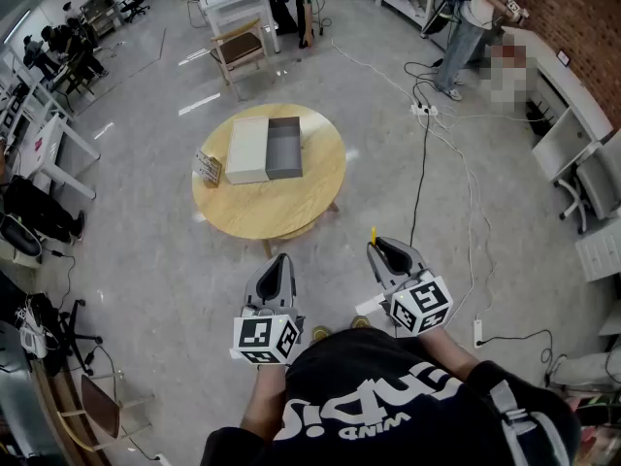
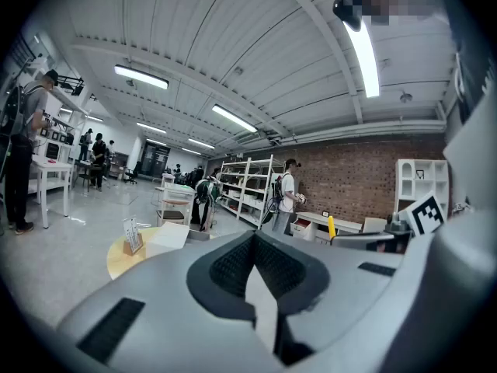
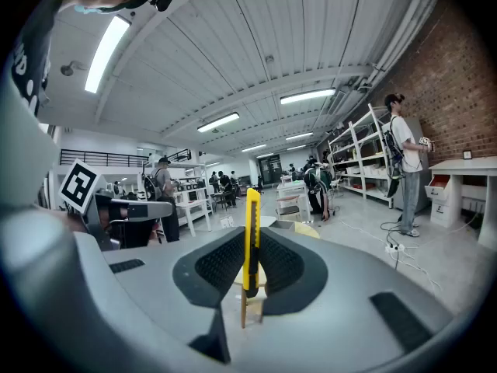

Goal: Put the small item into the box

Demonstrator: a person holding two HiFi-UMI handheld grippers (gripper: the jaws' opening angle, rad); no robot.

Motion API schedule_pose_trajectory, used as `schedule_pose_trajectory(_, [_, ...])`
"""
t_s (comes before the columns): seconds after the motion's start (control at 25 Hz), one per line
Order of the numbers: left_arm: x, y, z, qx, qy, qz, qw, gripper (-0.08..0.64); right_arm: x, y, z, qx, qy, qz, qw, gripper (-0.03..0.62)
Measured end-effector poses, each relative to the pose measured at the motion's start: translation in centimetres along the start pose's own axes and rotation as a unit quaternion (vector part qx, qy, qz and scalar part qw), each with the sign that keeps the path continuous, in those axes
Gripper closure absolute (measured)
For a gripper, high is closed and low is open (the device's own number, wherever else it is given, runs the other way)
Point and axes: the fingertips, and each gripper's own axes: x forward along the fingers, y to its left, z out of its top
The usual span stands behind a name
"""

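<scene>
Round table (image 1: 281,207) with open box (image 1: 284,149) lies far off; right gripper (image 1: 380,250) pinches yellow knife (image 3: 251,231), left gripper (image 1: 281,260) pressed together on nothing: carrying step, approach needed next.

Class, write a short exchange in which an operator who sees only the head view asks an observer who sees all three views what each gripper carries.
Operator: What does the right gripper hold?
Observer: A yellow box cutter, clamped between its jaws.
Operator: Does the left gripper carry anything?
Observer: No. Its own view shows the jaws together with nothing between them.
</scene>
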Motion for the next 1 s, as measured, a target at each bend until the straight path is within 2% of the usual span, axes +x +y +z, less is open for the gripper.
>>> schedule_pose_trajectory(0.32, [0.4,-0.1,0.2,0.004,0.003,0.006,1.0000,0.552,0.4,0.1,0.3,-0.001,-0.005,0.021,1.000,0.541])
schedule_pose_trajectory(0.64, [0.9,-1.8,-0.9,-0.005,-0.012,0.031,0.9994,0.552,-0.2,-1.3,0.3,-0.023,-0.006,0.044,0.999,0.541])
schedule_pose_trajectory(1.0, [2.4,-2.6,-1.2,-0.004,-0.017,0.047,0.9988,0.552,0.5,-3.4,-0.2,-0.013,-0.001,0.058,0.998,0.541])
